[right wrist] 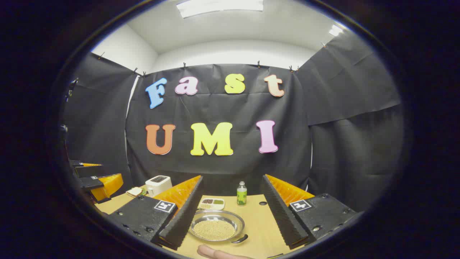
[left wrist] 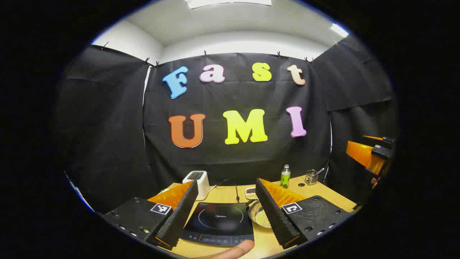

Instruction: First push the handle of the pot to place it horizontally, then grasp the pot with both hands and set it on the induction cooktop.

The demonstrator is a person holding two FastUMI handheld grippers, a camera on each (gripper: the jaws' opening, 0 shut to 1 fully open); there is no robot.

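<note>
The left gripper is hovering wide open and holding nothing above the cooktop. The right gripper is also gaping wide and empty over the pot, which is sitting on the counter just beside the cooktop, its handle pointing toward the near edge. A toaster and bottle are standing behind.
</note>
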